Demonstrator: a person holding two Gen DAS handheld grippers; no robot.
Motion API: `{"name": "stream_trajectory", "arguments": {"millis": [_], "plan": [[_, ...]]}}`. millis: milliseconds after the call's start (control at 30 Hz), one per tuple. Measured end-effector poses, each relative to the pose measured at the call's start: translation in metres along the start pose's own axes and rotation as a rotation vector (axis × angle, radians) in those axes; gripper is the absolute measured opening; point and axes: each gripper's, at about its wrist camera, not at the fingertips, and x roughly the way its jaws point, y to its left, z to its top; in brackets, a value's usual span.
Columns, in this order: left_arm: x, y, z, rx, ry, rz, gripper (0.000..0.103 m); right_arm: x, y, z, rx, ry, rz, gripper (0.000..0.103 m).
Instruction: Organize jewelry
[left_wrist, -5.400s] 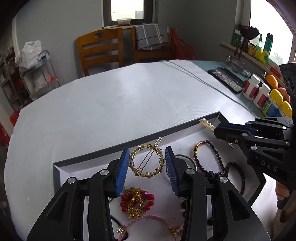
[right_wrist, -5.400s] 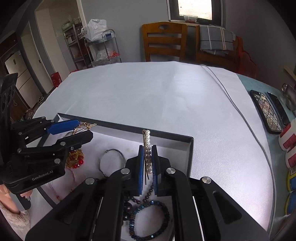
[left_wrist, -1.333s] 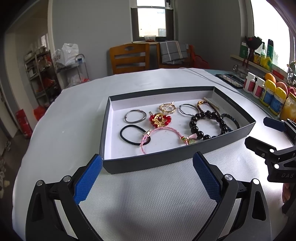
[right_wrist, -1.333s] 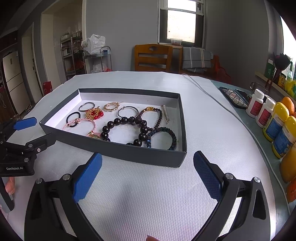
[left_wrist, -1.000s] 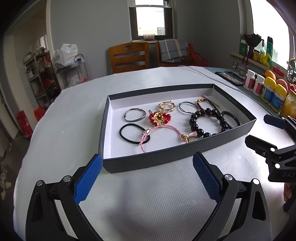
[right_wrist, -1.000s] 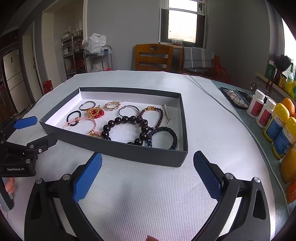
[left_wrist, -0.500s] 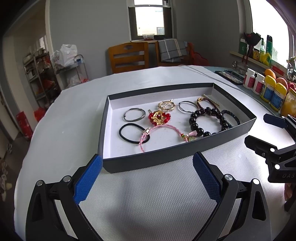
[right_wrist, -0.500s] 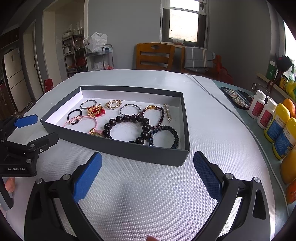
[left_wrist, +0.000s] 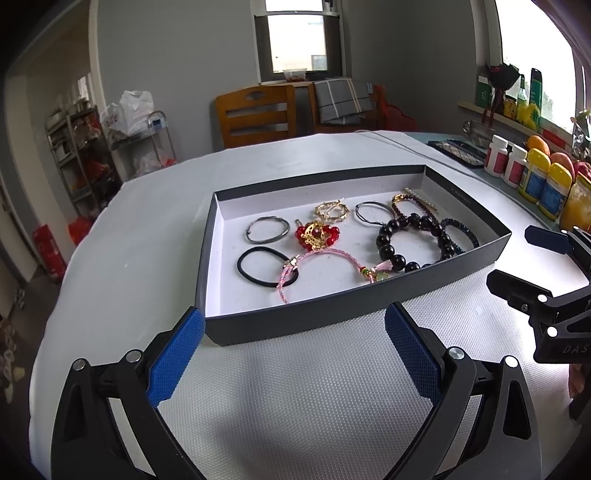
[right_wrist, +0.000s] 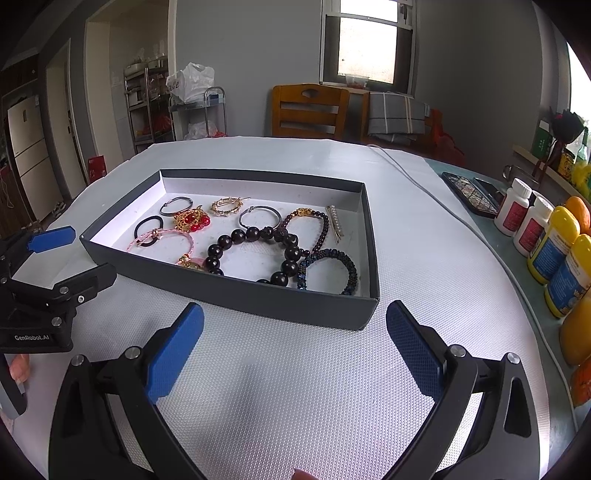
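Both grippers are wide open w/ nothing in them rn. Left gripper (left_wrist: 293, 350) hangs over the mat just short of the near wall of the jewelry tray (left_wrist: 351, 314), right gripper (right_wrist: 295, 349) same deal off the tray's near right corner. Neither touches the tray.

All the jewelry sits inside the tray: black hair tie (left_wrist: 264, 266) overlapping the pink cord bracelet (left_wrist: 321, 264), red/gold bead brooch (left_wrist: 316, 233), gold ring-shaped hair clip (left_wrist: 331, 211), two thin metal bangles (left_wrist: 267, 229), big black bead bracelet (right_wrist: 255, 254), dark blue beaded bracelet (right_wrist: 328, 269), pearl hair clip (right_wrist: 334, 221) toward the far right.

Handling guess: everything's light. Cord bracelet and hair tie are floppy, so I'd pinch across the cord, not the loop, and they're tangled so one prob drags the other. Big beads are hard and slick, likely roll out of the pads, so I'd grab between two beads. Bangles are thin and flat on the floor, tough to get under. Pearl clip is stiff, I'd nip it across the narrow side, gently. Tray wall's between me and all of it, so approach from above imo.
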Motion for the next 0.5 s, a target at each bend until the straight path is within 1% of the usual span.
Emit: {"name": "stream_trajectory", "arguments": {"millis": [133,267,367,500], "plan": [[-0.0007,-0.0003,0.0011,0.007,-0.005,-0.005,0.1,-0.0001,0.0,0.0001,0.0,-0.001,0.0,0.097],[-0.0017,-0.001,0.0012,0.022,-0.014,0.008,0.1,0.0,0.0,0.0001,0.001,0.0,0.0,0.097],[-0.0029,0.0002,0.0018,0.018,-0.016,-0.006,0.1,0.0,0.0,0.0,0.0,0.0,0.0,0.097],[-0.0003,-0.0003,0.0022,0.016,0.004,-0.011,0.1,0.0,-0.0001,0.0001,-0.001,0.0,0.0,0.097]]}}
